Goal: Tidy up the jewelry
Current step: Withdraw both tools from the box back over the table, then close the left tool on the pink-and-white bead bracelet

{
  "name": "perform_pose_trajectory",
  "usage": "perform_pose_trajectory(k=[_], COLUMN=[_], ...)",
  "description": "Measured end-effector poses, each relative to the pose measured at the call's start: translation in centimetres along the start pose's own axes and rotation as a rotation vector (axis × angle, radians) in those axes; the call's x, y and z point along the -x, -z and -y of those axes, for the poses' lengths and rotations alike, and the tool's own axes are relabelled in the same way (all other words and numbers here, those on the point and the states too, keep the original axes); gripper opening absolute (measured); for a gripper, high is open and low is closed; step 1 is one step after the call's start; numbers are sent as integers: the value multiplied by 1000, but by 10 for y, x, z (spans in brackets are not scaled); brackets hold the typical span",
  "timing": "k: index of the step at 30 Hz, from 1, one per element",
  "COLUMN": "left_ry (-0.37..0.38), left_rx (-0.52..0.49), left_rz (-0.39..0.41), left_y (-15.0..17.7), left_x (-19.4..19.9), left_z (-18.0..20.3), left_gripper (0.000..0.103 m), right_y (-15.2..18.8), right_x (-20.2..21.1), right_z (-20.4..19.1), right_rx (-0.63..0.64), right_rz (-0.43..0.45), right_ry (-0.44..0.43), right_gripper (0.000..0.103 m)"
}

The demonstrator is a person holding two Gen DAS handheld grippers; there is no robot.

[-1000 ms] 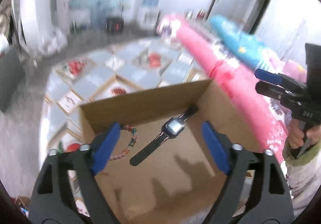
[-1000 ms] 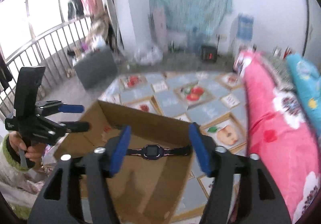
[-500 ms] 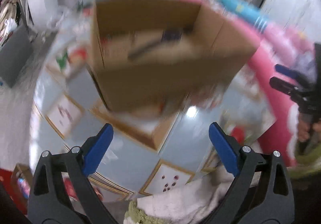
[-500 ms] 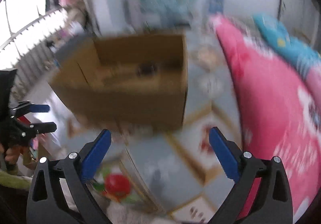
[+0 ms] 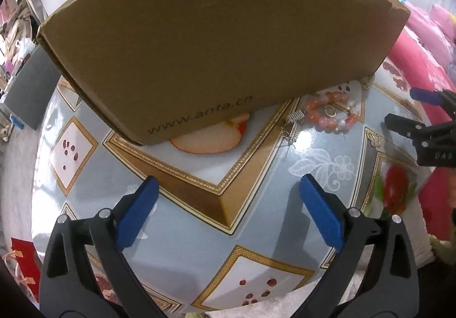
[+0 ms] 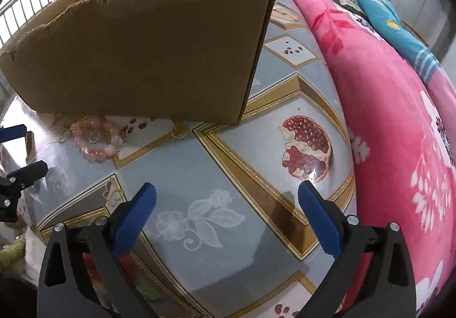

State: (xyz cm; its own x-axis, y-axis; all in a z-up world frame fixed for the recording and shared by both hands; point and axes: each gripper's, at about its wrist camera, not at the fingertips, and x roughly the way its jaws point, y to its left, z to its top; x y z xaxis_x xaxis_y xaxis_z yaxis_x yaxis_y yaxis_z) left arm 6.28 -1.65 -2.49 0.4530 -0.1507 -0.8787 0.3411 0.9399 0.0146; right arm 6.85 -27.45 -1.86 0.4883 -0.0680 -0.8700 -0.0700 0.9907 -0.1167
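Note:
A brown cardboard box (image 5: 216, 41) stands on the patterned floor mat; its inside is hidden from here. It also shows in the right wrist view (image 6: 142, 44). A pink bead bracelet (image 5: 332, 116) with a small gold ring lies on the mat beside the box, next to silver earrings (image 5: 293, 125). The bracelet shows in the right wrist view (image 6: 95, 141), with a gold ring (image 6: 178, 131) and a gold piece (image 6: 112, 192) nearby. My left gripper (image 5: 228, 215) is open and empty, low over the mat. My right gripper (image 6: 226, 217) is open and empty too.
A pink flowered quilt (image 6: 393, 124) and a teal pillow (image 6: 379, 7) lie along the right. A grey bin (image 5: 28, 90) stands at the left. A red bag (image 5: 24, 264) lies at the lower left. The mat (image 6: 199, 175) is glossy.
Both grippers have dropped from above the open box down to mat level in front of it. The watch and beads inside the box are no longer in sight.

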Motion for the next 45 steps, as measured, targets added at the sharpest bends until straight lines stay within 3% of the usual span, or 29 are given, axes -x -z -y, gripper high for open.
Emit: perform_pose_trajectory(k=[5,9,13,18,21,23,25,30,34,42,45], left_ry=[2,3,7,15,-29,-18,8,63,45,15,41], left_rx=[-5,-7,-17,-50,-78,-84,-67,-10,6,27,10], left_rz=[2,6,23,9,80,136,138,152,166,188,208], left_y=[4,10,14,11,3,-4,-10,-13,-18,-25,-19], left_x=[3,3,2,2,12,23,26,28,25,17,22], left_z=[2,0,-1,-2,-1,-2,-5,-14,-21,-26,-16], left_gripper=[96,96,96,96,96,96,96,96,96,96,96], right_y=[-3,-2,-9,-22,-34,-42,-46,-54,-54,-56,-45], right_x=[-8,-7,-5,30,40,40,37,35,32,38,40], right_z=[14,13,15,10,5,2,0,6,4,6,9], right_rx=[-44,-18,-8,-37,-59,-72,-87,-142,-169,-142,-131], right_rz=[-24,3,-25,140,195,198,194,217,231,274,261], right_ry=[-81,-80,-80,-174,-275,-331,-375,-437,-465,-434,-426], right_gripper=[97,97,97,95,78,63,45,41,39,39,39])
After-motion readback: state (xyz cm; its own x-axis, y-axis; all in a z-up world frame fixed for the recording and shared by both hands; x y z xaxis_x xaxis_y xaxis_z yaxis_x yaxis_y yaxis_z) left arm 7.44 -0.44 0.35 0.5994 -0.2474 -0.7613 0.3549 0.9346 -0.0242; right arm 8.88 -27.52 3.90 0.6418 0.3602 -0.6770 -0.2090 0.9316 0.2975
